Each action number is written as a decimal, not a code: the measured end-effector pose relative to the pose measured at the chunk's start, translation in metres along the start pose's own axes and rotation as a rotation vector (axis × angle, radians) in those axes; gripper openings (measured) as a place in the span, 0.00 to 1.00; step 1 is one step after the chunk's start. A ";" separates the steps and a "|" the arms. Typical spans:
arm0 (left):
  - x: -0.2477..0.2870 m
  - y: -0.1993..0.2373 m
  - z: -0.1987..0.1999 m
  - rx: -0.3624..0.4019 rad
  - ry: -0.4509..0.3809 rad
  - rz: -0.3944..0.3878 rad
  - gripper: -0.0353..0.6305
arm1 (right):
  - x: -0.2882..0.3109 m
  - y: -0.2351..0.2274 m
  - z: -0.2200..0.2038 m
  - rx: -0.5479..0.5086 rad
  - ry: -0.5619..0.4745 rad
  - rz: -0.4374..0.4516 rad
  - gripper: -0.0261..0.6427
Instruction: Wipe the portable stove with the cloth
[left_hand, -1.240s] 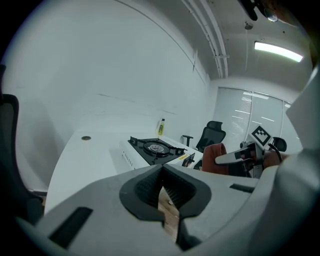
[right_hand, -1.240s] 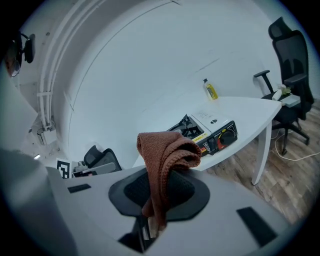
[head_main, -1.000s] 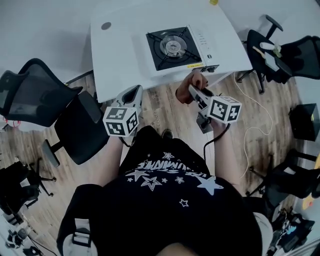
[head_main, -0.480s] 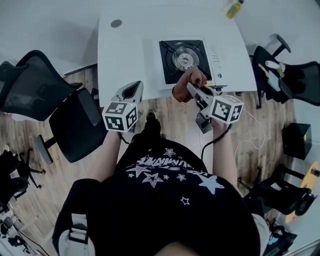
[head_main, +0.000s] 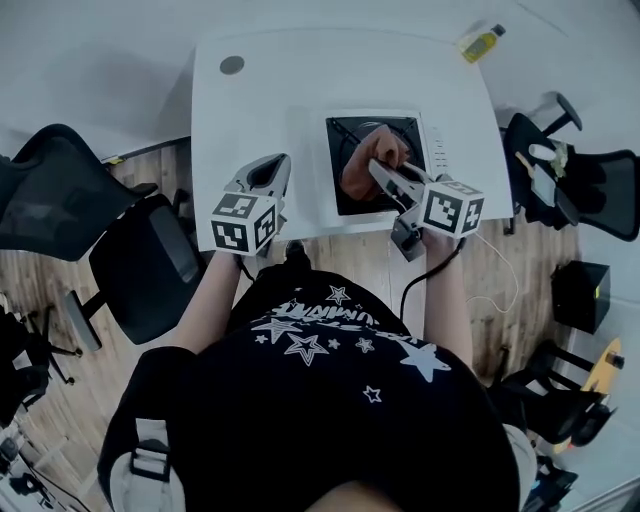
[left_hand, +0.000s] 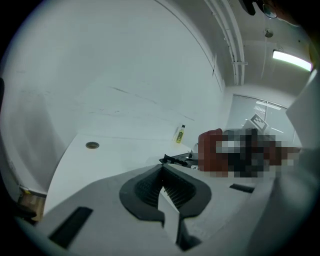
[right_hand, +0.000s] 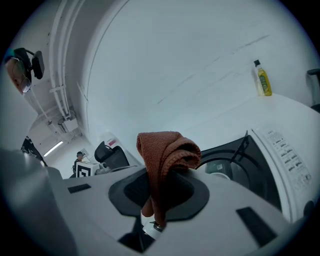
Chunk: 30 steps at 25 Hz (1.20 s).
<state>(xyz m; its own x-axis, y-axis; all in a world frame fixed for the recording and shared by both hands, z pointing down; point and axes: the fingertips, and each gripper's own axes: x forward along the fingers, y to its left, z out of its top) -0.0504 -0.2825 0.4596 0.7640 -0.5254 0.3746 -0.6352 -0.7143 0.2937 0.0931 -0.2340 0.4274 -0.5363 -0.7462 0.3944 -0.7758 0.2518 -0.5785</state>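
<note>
Stove (right_hand: 260, 170) on white table (head_main: 260, 110), cloth (right_hand: 167, 150) above, wood floor (head_main: 340, 255)

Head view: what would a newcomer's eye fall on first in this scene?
The rust-brown cloth stands out most: the right claw is shut on it, over the black top of the portable stove on the white table. The left claw, shut and empty, hovers at the table's near edge, left of the stove. A small yellow bottle stands at the far right corner.

— Where can we pass on the table (head_main: 260, 120)?
— We find its left half bare but for a grommet (head_main: 232, 65) near the far-left corner; the portable stove (head_main: 336, 135) blocks the near edge, right of middle; a bottle (head_main: 480, 43) stands at the far-right corner.
</note>
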 end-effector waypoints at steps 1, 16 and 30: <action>0.006 0.004 0.002 -0.004 -0.001 -0.004 0.06 | 0.008 0.000 0.001 -0.008 0.026 0.010 0.13; 0.022 0.050 0.006 -0.047 0.006 -0.012 0.06 | 0.103 0.012 -0.004 -0.166 0.408 0.099 0.13; 0.012 0.052 0.010 -0.091 -0.014 0.065 0.06 | 0.141 -0.016 -0.012 -0.318 0.673 0.024 0.13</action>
<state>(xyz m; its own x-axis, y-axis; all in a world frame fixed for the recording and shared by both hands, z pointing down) -0.0730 -0.3309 0.4709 0.7217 -0.5765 0.3831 -0.6909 -0.6337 0.3480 0.0263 -0.3358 0.5013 -0.5629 -0.2252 0.7952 -0.7650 0.5061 -0.3982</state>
